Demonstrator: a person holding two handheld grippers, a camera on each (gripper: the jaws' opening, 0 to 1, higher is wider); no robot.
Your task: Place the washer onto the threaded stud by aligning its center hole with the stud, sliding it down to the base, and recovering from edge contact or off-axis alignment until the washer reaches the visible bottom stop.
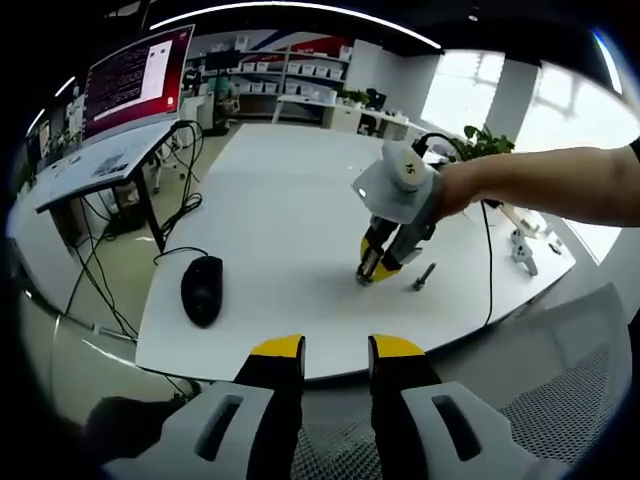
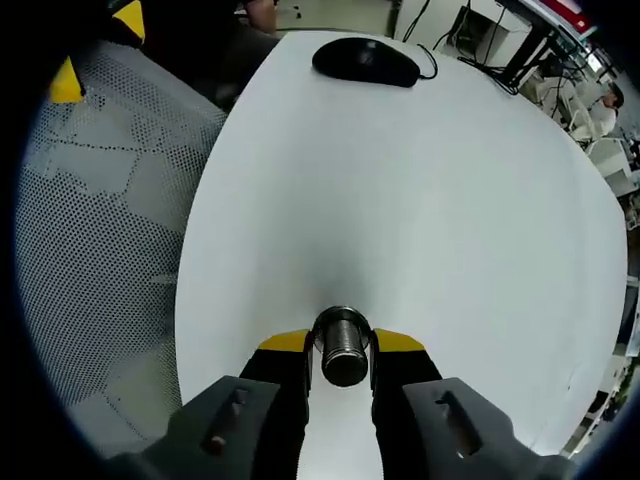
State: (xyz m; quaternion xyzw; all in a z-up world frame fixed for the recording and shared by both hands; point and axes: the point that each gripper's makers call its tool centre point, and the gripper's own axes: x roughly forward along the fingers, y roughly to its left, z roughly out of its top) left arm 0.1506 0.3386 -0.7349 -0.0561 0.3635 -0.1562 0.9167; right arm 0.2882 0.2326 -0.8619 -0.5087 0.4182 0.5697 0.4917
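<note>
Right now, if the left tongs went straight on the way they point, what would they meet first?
Probably the near edge of the white table, just beyond the left tongs. Depth is unclear; they might pass just above it toward the right tongs.

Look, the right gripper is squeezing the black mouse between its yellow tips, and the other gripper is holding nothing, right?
Not the mouse. In the right gripper view, the right gripper is shut on a threaded metal stud; the mouse lies apart, far across the white table. The left gripper does hold nothing.

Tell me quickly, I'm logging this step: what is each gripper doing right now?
Left gripper: open, holding nothing, back at the table edge.
Right gripper: closed on the threaded stud, low over the table.
</note>
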